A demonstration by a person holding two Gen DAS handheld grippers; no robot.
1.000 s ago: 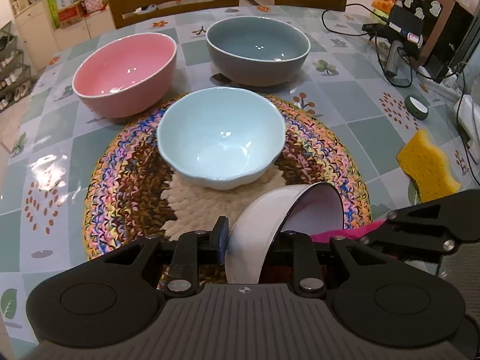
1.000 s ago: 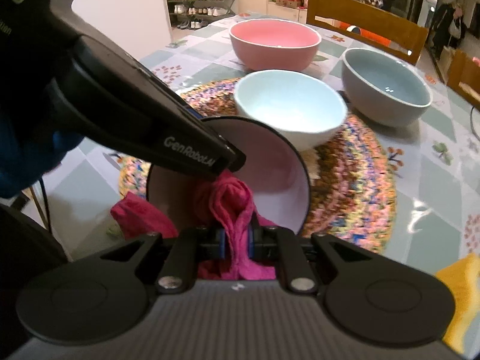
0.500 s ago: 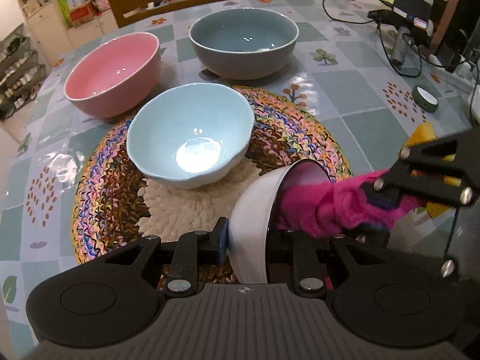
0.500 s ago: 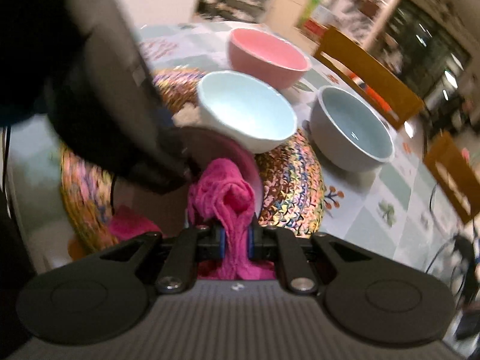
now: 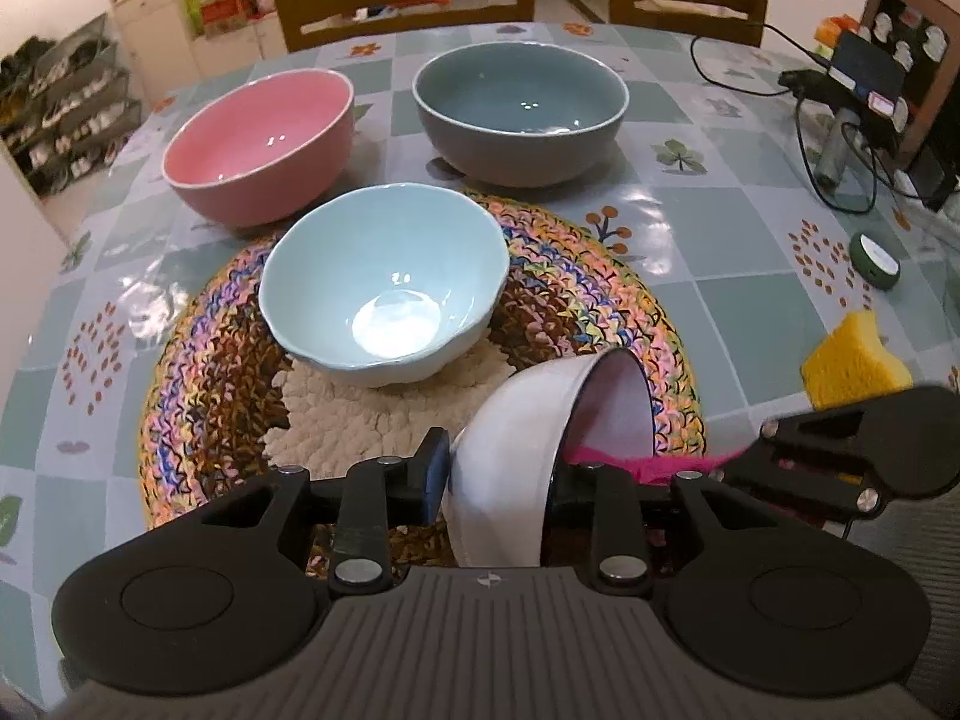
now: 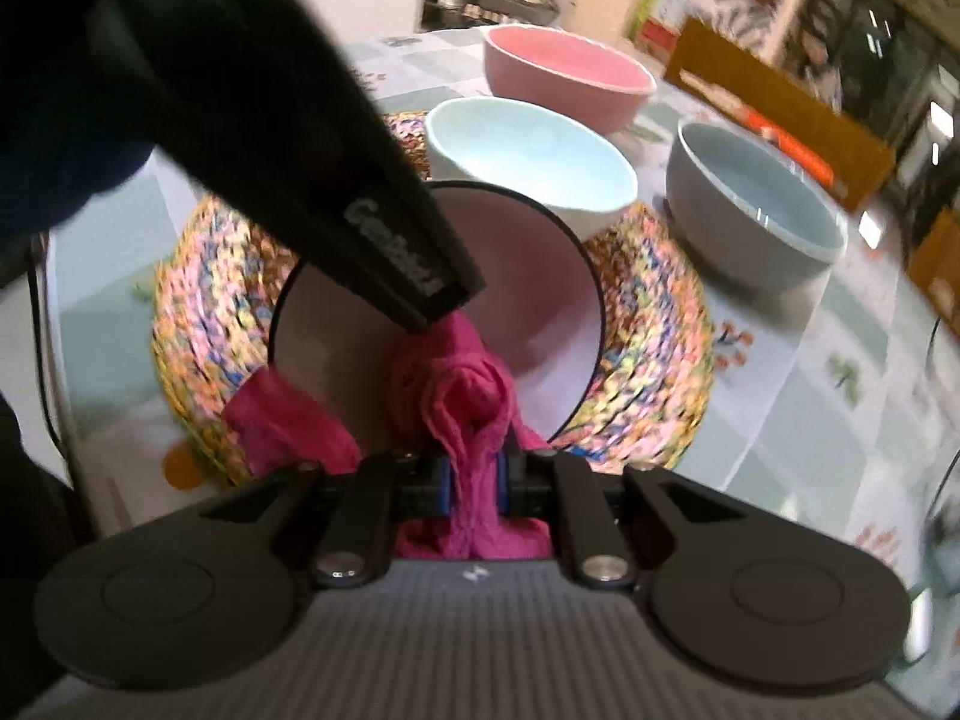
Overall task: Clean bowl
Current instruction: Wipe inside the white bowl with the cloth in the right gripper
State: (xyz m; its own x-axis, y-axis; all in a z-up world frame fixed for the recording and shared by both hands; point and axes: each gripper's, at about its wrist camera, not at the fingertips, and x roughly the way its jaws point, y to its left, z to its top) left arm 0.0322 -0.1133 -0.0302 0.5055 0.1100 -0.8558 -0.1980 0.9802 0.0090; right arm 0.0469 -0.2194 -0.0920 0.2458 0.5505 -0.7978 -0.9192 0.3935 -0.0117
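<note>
A white bowl [image 5: 516, 432] with a pale pink inside [image 6: 540, 300] lies tipped on its side, mouth facing right, over the braided mat [image 5: 600, 276]. My left gripper [image 5: 498, 474] is shut on the bowl's rim; its finger [image 6: 390, 240] crosses the bowl's mouth in the right wrist view. My right gripper [image 6: 474, 480] is shut on a magenta cloth [image 6: 474, 396], whose bunched end pushes into the lower part of the bowl's inside. In the left wrist view only a strip of the cloth [image 5: 600, 456] shows between the bowl and the right gripper [image 5: 840, 450].
A light blue bowl [image 5: 384, 276] sits on the mat just behind. A pink bowl [image 5: 258, 138] and a grey-blue bowl [image 5: 519, 108] stand farther back. A yellow sponge [image 5: 852, 360], a green tape roll [image 5: 874, 252] and cables [image 5: 840, 120] lie at right. Chairs line the far edge.
Half a second ago the right gripper was higher, with the cloth showing in the bowl's mouth; it is now back low, as one second ago. The left gripper keeps the bowl tipped.
</note>
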